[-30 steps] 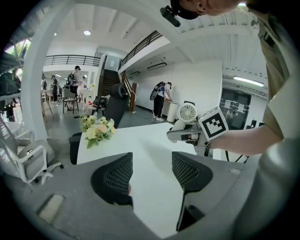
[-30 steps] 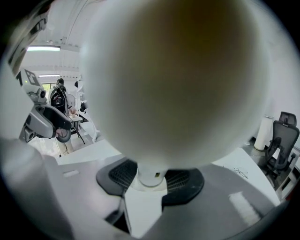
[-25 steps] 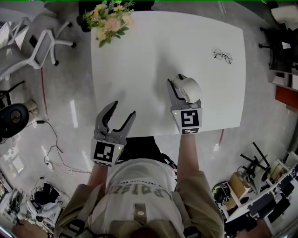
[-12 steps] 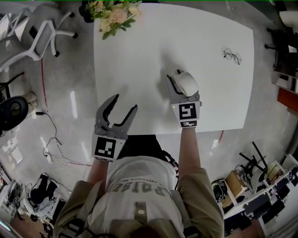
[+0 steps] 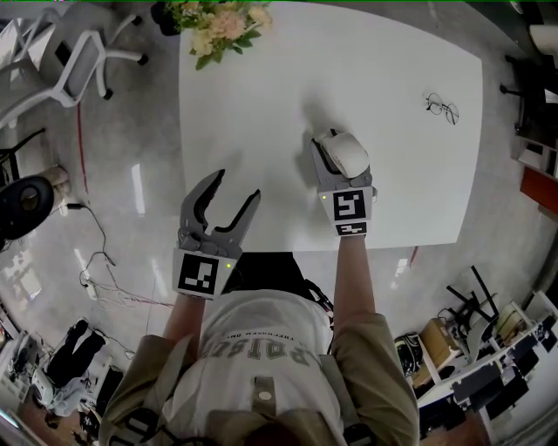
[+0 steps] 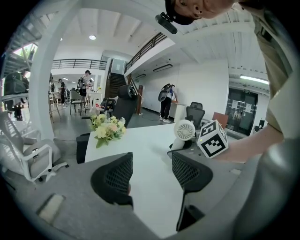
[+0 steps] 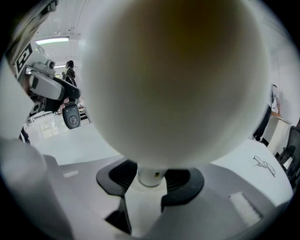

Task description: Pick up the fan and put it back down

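The white fan [image 5: 347, 153] is over the near middle of the white table [image 5: 349, 70]. My right gripper [image 5: 334, 150] is shut on it from the near side. In the right gripper view the fan's round head [image 7: 173, 79] fills the picture, and its thin stem [image 7: 151, 176] is pinched between the two dark pads. I cannot tell whether the base touches the tabletop. My left gripper [image 5: 235, 185] hangs open and empty at the table's near left edge. From the left gripper view the fan [image 6: 184, 129] shows beyond the open left gripper [image 6: 151, 171].
A bunch of flowers [image 5: 218, 22] stands at the table's far left corner. A pair of glasses [image 5: 443, 108] lies at the far right. White office chairs [image 5: 61, 52] stand on the floor to the left, and clutter lies on the floor to the right.
My right gripper has sunk a little toward the table with the fan still in its jaws. The left gripper has stayed about where it was, still open.
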`<state>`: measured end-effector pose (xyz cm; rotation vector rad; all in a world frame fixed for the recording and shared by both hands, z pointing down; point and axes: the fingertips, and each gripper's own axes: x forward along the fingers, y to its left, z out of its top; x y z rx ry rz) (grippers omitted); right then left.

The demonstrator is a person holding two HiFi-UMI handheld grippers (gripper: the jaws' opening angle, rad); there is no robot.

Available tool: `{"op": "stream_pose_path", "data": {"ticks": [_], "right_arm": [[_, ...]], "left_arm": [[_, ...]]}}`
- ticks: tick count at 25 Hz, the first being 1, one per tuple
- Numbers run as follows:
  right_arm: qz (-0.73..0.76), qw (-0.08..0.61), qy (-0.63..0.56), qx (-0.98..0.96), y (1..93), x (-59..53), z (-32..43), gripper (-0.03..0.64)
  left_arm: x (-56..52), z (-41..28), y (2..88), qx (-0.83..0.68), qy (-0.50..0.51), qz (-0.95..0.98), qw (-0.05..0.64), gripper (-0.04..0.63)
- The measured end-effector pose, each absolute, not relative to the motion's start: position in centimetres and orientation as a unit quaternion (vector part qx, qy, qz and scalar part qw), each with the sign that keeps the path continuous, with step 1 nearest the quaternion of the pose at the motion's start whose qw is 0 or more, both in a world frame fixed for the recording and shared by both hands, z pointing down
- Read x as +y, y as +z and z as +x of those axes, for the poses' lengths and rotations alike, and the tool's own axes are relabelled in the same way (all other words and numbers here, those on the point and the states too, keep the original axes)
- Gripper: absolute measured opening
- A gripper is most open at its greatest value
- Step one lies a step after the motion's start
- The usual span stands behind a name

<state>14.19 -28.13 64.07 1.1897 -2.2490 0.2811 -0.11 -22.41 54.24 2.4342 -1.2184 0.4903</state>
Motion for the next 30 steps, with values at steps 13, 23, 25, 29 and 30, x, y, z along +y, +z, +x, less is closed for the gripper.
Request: {"op": "stream_pose_path", "data": {"ticks": [13, 23, 25, 29, 30], "right_arm": [[0.437, 0.301, 0.11, -0.841, 65.4, -27.9, 13.9, 0.163], [0.428, 0.316, 0.108, -0.84, 65.8, -27.8, 13.7, 0.163], [0.428, 0.318, 0.108, -0.839, 65.9, -27.8, 13.7, 0.163], [0.426, 0.32, 0.115, -0.838, 66.0, -27.8, 13.7, 0.164], [0.425, 0.321, 0.118, -0.838, 66.0, -27.8, 13.7, 0.164]], "left_arm": [[-22.8, -0.7, 54.3, -0.44, 0.172, 0.862, 0.185, 0.273], [-22.5, -0.7, 54.5, -0.444, 0.175, 0.858, 0.189, 0.273], [-22.5, -0.7, 54.6, -0.446, 0.175, 0.857, 0.189, 0.273], [-22.4, -0.5, 54.6, -0.448, 0.177, 0.856, 0.19, 0.273], [-22.4, -0.5, 54.6, -0.448, 0.176, 0.855, 0.19, 0.273]]}}
